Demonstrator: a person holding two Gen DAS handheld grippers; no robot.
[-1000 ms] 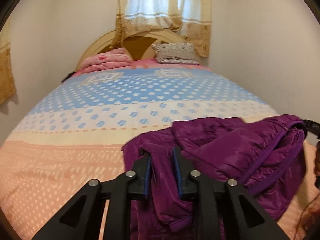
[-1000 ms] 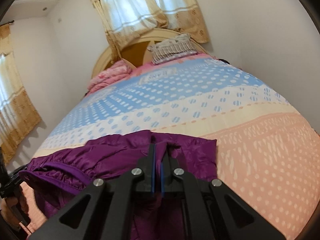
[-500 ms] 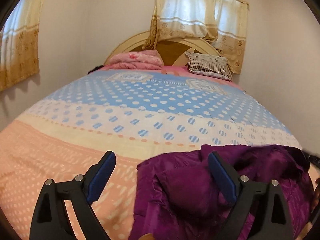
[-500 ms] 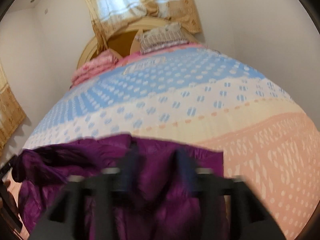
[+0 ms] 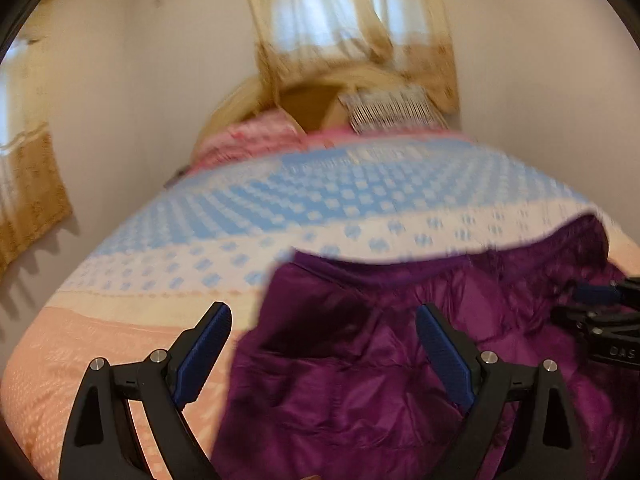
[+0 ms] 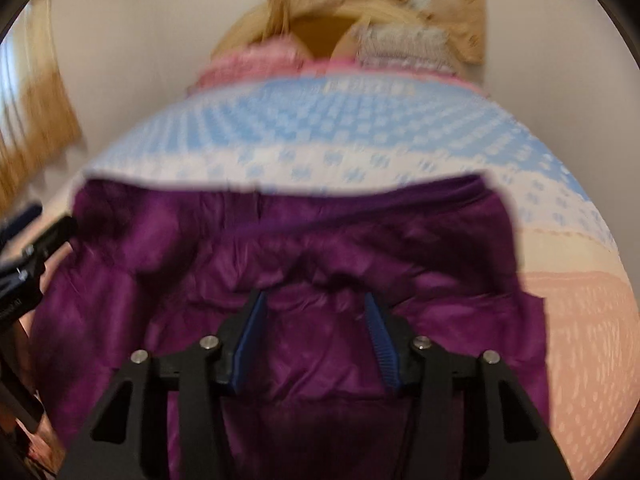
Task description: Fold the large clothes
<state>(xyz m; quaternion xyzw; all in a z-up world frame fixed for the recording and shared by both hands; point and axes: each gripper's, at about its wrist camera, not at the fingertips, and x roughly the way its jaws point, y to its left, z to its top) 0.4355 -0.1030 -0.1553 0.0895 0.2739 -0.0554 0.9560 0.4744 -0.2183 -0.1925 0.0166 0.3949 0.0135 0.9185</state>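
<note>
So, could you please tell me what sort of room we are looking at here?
Most likely a home bedroom: a wide bed with a blue, white and peach dotted cover, a curved cream headboard with pillows against it, and a beige curtained window.

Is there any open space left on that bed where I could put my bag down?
Plenty. The bedspread lies bare from the purple jacket up to the pink folded blanket and striped pillow at the headboard. A bare peach strip flanks the jacket on each side. It is crowded only at the near edge, where both grippers work over the jacket.
</note>
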